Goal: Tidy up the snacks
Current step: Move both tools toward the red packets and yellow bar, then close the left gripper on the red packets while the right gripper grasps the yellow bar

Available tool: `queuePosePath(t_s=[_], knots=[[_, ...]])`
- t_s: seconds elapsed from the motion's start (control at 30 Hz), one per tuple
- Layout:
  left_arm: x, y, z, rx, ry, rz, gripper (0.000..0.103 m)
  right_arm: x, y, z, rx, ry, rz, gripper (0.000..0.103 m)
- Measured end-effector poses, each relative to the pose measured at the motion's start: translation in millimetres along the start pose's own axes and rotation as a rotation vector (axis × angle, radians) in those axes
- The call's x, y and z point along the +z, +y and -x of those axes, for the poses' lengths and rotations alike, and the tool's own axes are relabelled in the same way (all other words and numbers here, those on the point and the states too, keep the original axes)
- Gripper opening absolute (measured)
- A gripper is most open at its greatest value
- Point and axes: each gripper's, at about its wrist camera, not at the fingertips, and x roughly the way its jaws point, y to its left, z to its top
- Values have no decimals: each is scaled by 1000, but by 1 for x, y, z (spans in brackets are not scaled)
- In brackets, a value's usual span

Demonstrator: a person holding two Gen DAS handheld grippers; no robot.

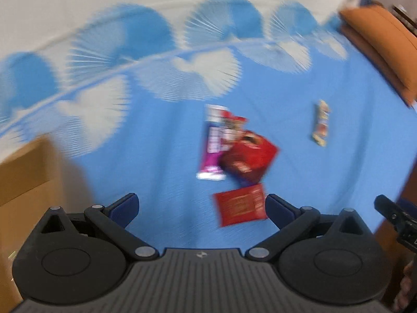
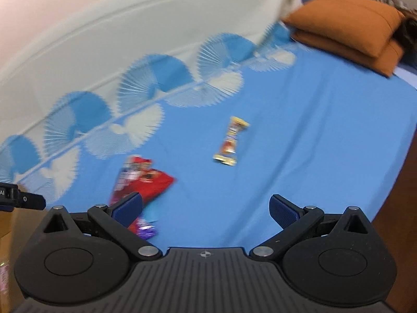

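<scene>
Snack packets lie on a blue bedsheet [image 1: 161, 156]. In the left wrist view a flat red packet [image 1: 241, 204] lies just ahead of my open, empty left gripper [image 1: 202, 207]. Beyond it are a red pouch [image 1: 247, 156], a purple-and-white packet [image 1: 212, 146] and, apart at the right, a yellow-ended wrapper [image 1: 321, 122]. My right gripper [image 2: 206, 208] is open and empty above the sheet. The yellow-ended wrapper [image 2: 230, 142] lies ahead of it. The red pouch [image 2: 151, 182] and purple packet [image 2: 146, 230] are by its left finger. Both views are blurred.
A cardboard box [image 1: 23, 182] stands at the left. Orange cushions [image 2: 349, 23] lie at the far right on the sheet [image 2: 312, 130]. A cream cover [image 2: 130, 26] with fan patterns runs along the back. The bed's edge falls away at the right.
</scene>
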Motion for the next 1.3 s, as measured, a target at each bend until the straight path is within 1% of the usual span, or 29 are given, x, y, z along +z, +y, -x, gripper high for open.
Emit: queuePosePath(t_s=[0.1,0.2,0.3,0.47,0.53,0.6,0.67,0.77,0.8,0.83,0.87,0.9,0.93,0.97,1.0,1.03,1.07,1.1,1.2,1.23,1.3], knots=[[28,-21,-47,-49,61,-45,103,7,-21,-24,-43,18,-23,103],[46,-47,-89,-45,113,-109,103,17,-36,-54,-62,43,-26,103],[57,-69,-126,-53,169,-160,103,29,-46,-91,-60,73,-37,103],[65,-94,-169,-22,232,-252,103,56,-56,-159,-52,113,-77,103],[68,-98,-181,-7,243,-263,103,65,-55,-185,-52,123,-88,103],[75,-97,-191,-9,252,-248,103,73,-53,-208,-54,140,-85,103],[82,-93,-200,-7,265,-226,103,76,-46,-229,-64,141,-55,103],[88,-88,-211,9,295,-210,103,77,-41,-256,-92,167,-11,103],[88,-87,-211,2,295,-211,100,77,-41,-261,-105,171,-7,103],[89,-85,-209,-9,286,-214,88,76,-40,-263,-116,154,9,103],[89,-83,-205,-26,278,-215,83,75,-38,-264,-116,141,30,102],[91,-80,-201,-27,265,-205,72,74,-36,-264,-115,140,58,93],[93,-75,-195,-30,251,-178,59,72,-34,-263,-124,129,95,71],[94,-70,-190,-37,244,-152,51,71,-32,-261,-137,110,139,58],[97,-62,-184,-48,239,-118,33,70,-32,-257,-128,92,159,27],[99,-54,-178,-67,236,-81,19,71,-35,-254,-117,91,138,27],[100,-45,-173,-83,228,-45,11,71,-39,-250,-116,97,97,27],[99,-38,-168,-77,220,-29,0,70,-43,-246,-111,97,66,27],[94,-29,-160,-87,214,-10,0,64,-44,-236,-112,104,57,27],[91,-31,-157,-107,213,-3,0,62,-44,-234,-109,107,56,27],[84,-33,-151,-174,220,24,0,58,-43,-228,-98,118,47,27]])
